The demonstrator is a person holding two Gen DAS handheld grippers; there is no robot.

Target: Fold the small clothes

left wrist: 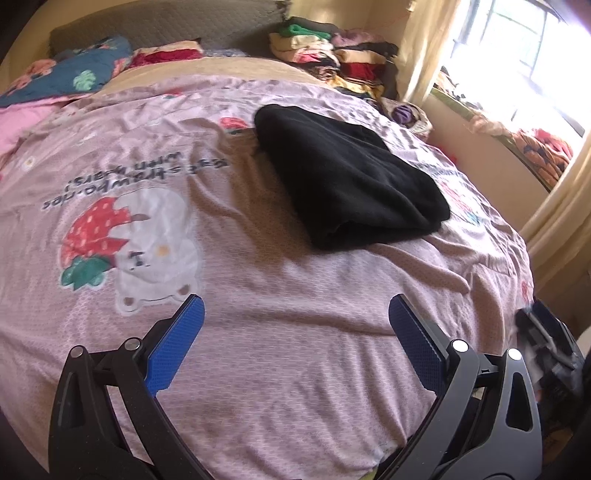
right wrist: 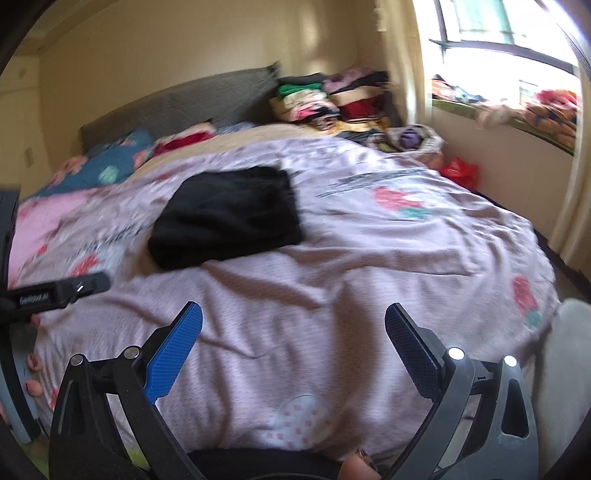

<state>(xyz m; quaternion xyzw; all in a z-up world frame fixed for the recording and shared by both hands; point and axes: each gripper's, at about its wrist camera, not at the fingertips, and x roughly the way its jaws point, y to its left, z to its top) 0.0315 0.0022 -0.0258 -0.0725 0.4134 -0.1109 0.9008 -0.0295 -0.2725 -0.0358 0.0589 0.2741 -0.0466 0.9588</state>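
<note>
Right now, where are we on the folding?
Done, by the look of it: the black garment lies folded in a compact bundle on the pink bedsheet. In hand: nothing; the left gripper and right gripper are both open and empty, apart from the garment. Left: no unfolded small clothing shows on the sheet, so possibly only putting it away.

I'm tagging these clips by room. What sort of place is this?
Most likely a home bedroom: a bed with a pink printed sheet, a grey headboard, and folded clothes stacked beside a curtained window.
</note>
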